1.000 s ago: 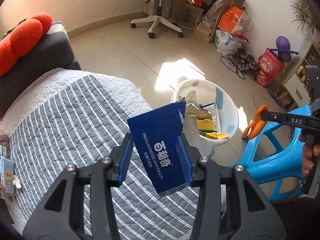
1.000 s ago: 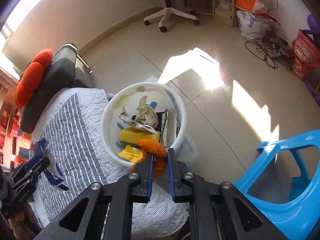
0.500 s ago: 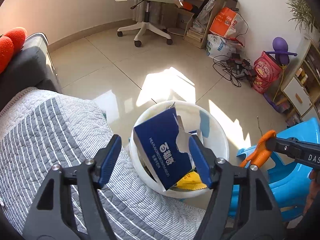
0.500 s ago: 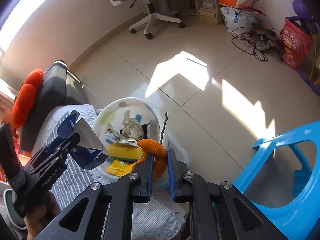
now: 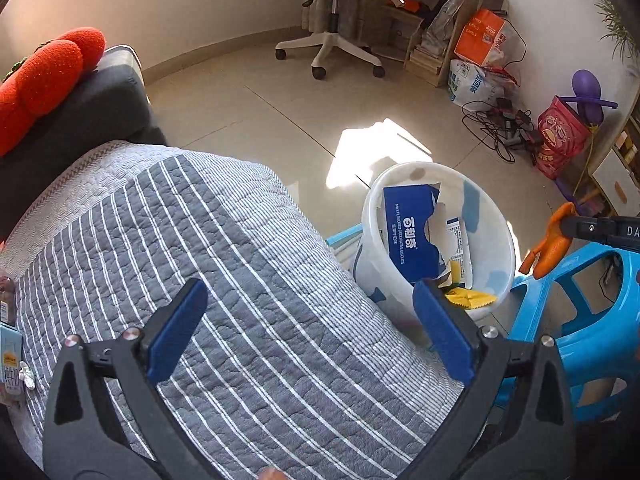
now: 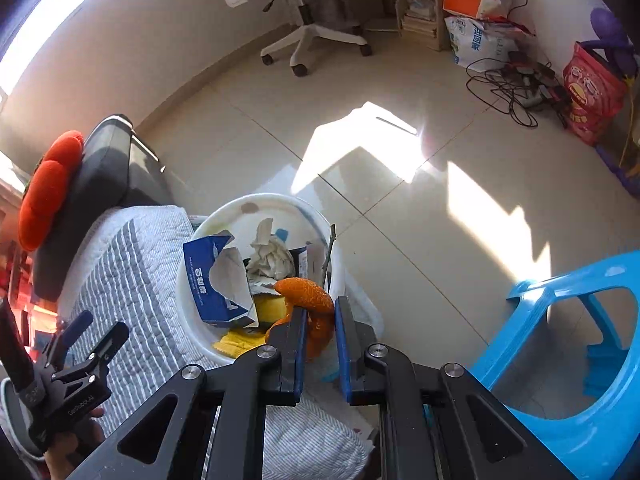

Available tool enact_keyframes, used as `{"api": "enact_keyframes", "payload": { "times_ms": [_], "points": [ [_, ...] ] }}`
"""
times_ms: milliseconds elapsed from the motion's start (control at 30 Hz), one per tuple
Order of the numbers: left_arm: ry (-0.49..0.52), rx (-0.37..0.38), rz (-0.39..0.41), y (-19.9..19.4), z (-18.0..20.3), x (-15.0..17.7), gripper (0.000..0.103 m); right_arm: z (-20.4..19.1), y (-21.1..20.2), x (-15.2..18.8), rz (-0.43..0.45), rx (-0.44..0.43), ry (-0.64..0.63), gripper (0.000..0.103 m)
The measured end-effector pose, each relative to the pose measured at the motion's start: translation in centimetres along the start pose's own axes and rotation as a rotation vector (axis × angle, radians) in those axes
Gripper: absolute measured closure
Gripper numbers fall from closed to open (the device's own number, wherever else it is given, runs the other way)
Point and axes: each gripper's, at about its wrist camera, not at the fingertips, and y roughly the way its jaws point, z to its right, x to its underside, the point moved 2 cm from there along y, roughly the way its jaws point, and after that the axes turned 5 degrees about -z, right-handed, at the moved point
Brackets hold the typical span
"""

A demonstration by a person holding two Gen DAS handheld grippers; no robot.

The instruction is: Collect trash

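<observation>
My left claw (image 5: 308, 320) has just opened wide, and nothing is between its blue pads now. The blue box (image 5: 412, 236) is in the white bin (image 5: 372, 216), leaning on the wall at about 10 o'clock inside it. So that piece of trash is done.

My right claw (image 6: 320, 332) is squeezed tight on an orange peel (image 6: 306, 290). It hangs right over the near edge of the bin, at about 6 o'clock of the rim, but the peel is not dropped yet. I think that is my next job: open up and let it fall in.

The bin already has crumpled paper (image 6: 270, 256), a yellow sponge (image 6: 270, 308) and a yellow wrapper (image 5: 470, 298) in it. It looks quite full.

More is left, I think. Small cartons (image 5: 10, 354) sit at the far left edge of the striped quilt (image 5: 240, 280), at about 9 o'clock in my left view.

The quilt covers a bed or sofa, I cannot tell which. A red cushion (image 5: 44, 76) sits at 10 o'clock. A blue plastic stool (image 6: 580, 340) stands at 3 o'clock beside the bin. Across the tiled floor (image 6: 400, 152) are a white office chair (image 5: 332, 12), some bags and tangled cables (image 5: 500, 128). Sun makes bright patches on the floor.
</observation>
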Motion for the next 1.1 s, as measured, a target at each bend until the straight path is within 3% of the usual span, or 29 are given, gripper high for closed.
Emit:
{"api": "enact_keyframes", "payload": {
  "times_ms": [233,433,467,500,533,600,767,1100],
  "points": [
    [-0.027,-0.043,-0.036,-2.0,-3.8,3.3,0.001,-2.2,1.1,-0.3,-0.003,0.017,-0.032,0.086],
    [-0.064,-0.037,-0.032,-4.2,-6.4,5.4,0.001,-3.6,1.8,-0.4,0.010,0.049,-0.059,0.086],
    [-0.069,-0.035,-0.030,-4.6,-6.9,5.9,0.001,-3.7,1.9,-0.4,0.008,0.053,-0.060,0.084],
    [-0.075,-0.036,-0.030,-4.9,-7.2,6.4,0.001,-3.8,2.0,-0.4,0.005,0.052,-0.061,0.074],
    [-0.083,-0.038,-0.031,-5.3,-7.7,6.8,0.001,-3.9,2.0,-0.3,0.004,0.051,-0.059,0.056],
    [-0.099,-0.038,-0.036,-6.0,-8.8,7.5,0.001,-4.0,1.6,-0.1,0.026,0.055,-0.053,0.037],
    [-0.138,-0.068,-0.031,-7.8,-11.6,9.3,0.001,-5.3,0.6,0.5,0.058,0.066,-0.091,0.034],
    [-0.216,-0.156,0.005,-10.1,-17.8,12.6,0.001,-10.7,1.0,3.4,0.038,0.077,-0.230,0.029]
  ]
}}
